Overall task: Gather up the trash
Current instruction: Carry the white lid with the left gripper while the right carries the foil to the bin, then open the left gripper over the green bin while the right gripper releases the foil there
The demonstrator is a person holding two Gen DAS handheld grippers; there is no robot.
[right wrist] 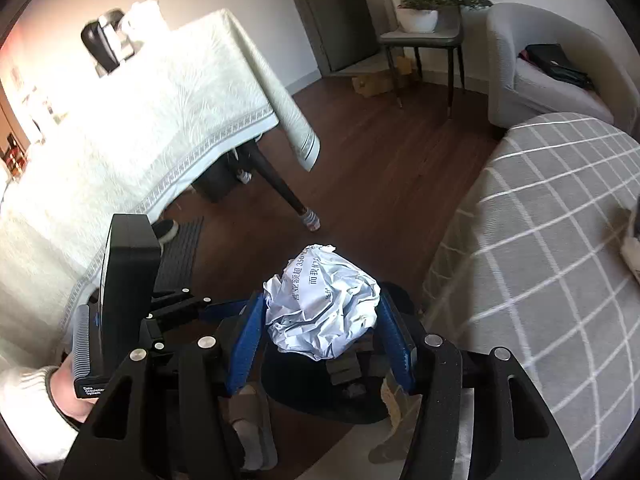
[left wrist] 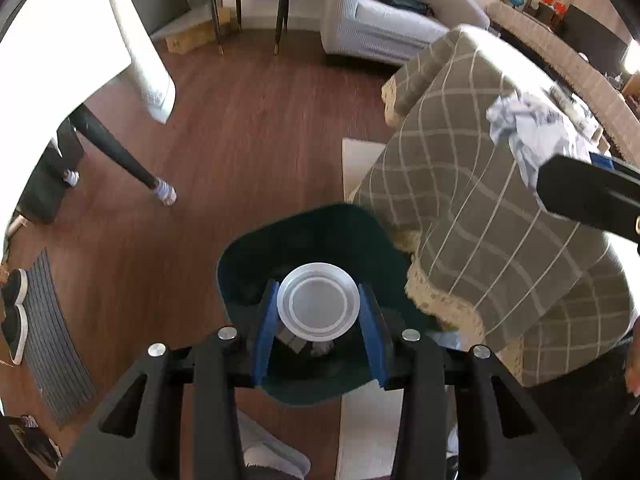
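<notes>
My left gripper [left wrist: 318, 306] is shut on a white plastic cup [left wrist: 317, 306], seen bottom-first, held right above the open mouth of a dark green trash bin [left wrist: 248, 264] on the floor. My right gripper [right wrist: 322, 310] is shut on a crumpled ball of printed white paper [right wrist: 322, 304], also held above the dark bin [right wrist: 296, 388]. The right gripper and its paper ball [left wrist: 524, 128] show at the right in the left wrist view. The left gripper body [right wrist: 128, 280] shows at the left in the right wrist view.
A table with a grey checked cloth [left wrist: 480, 200] stands right next to the bin. A table with a white cloth [right wrist: 140, 120] and dark legs [left wrist: 116, 148] is to the left. Grey armchair [left wrist: 380, 20], chair [right wrist: 424, 36], floor mat [left wrist: 52, 340] and shoes [left wrist: 14, 312] are around.
</notes>
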